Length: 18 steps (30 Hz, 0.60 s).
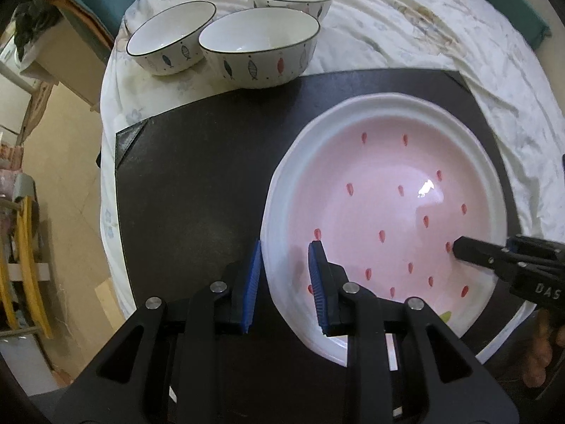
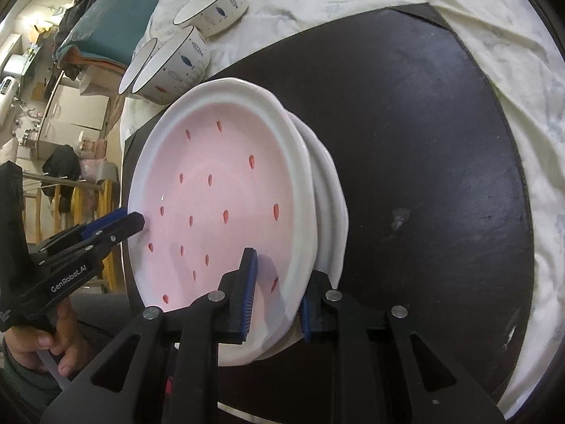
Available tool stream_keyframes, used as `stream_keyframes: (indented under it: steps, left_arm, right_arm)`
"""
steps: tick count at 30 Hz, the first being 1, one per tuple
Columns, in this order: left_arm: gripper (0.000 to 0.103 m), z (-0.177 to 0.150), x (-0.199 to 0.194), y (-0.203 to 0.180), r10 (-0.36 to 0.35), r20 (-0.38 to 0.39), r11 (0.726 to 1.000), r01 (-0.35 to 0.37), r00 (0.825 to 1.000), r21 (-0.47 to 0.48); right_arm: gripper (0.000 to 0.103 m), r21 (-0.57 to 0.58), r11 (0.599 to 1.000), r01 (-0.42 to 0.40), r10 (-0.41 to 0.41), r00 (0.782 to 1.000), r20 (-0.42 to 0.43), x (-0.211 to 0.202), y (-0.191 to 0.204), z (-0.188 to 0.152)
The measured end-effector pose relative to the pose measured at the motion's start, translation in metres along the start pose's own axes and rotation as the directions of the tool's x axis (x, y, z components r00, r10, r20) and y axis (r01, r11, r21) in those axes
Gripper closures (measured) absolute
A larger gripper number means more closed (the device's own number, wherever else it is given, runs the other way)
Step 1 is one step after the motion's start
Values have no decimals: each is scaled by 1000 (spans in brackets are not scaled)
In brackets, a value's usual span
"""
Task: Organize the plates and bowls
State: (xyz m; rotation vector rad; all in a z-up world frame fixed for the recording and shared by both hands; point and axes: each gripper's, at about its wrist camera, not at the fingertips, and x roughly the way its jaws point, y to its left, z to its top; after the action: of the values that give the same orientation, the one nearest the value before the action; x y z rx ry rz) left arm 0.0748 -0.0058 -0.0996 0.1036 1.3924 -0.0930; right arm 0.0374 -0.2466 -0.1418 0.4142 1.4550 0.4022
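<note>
Pink plate (image 2: 226, 190) sits atop a white plate (image 2: 332, 205) on the black mat (image 1: 197, 176). Left gripper (image 1: 284, 282) and right gripper (image 2: 277, 289) each pinch its rim on opposite sides; fish bowls (image 1: 259, 47) beyond.

Black mat (image 1: 197, 176) on rumpled white cloth (image 1: 406, 28); teal cushion (image 2: 116, 24) beyond the cloth's edge.

Round table under a wrinkled white cloth (image 1: 406, 17), dark mat (image 1: 197, 183) at centre. Beige tiled floor (image 1: 67, 162) at left. Teal cushion (image 2: 116, 31) upper left; cabinets (image 2: 70, 113) behind.
</note>
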Motion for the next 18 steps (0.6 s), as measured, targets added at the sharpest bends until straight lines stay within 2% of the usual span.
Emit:
stream_keyframes:
  steps: [3,4,8,14,15,18]
  left_arm:
    - [79,-1,7,-3,18,-30,1000,-18,999,12]
    - [76,-2,12,-2,11,-51,1000,-11,999,9]
    - [75,-3,15,-4,1,-51,1000,0,999,19]
    - [73,-4,20,2,-71,-81,997,71,994,-2]
    - [69,-5,21,2,-70,-84,998,70,994,-4]
    - [69,-6,21,2,-67,-87,998,68,994,8]
  right_arm:
    - [80,-5,1000,3,-3,1000,-1,0,0,0]
    - [80,-5,1000,2,-2,1000,-3,-1,0,-1]
    - [80,-10,1000,6,-6,1000,-8,-1,2,-1]
    - [80,-7,1000,15,-16,1000,-16,-1,3,2]
    - [80,-2,1000,18,-18,1000,-16,-3,2,2]
    - [80,36,999,-10,11,1000,-16,-8,-5,3]
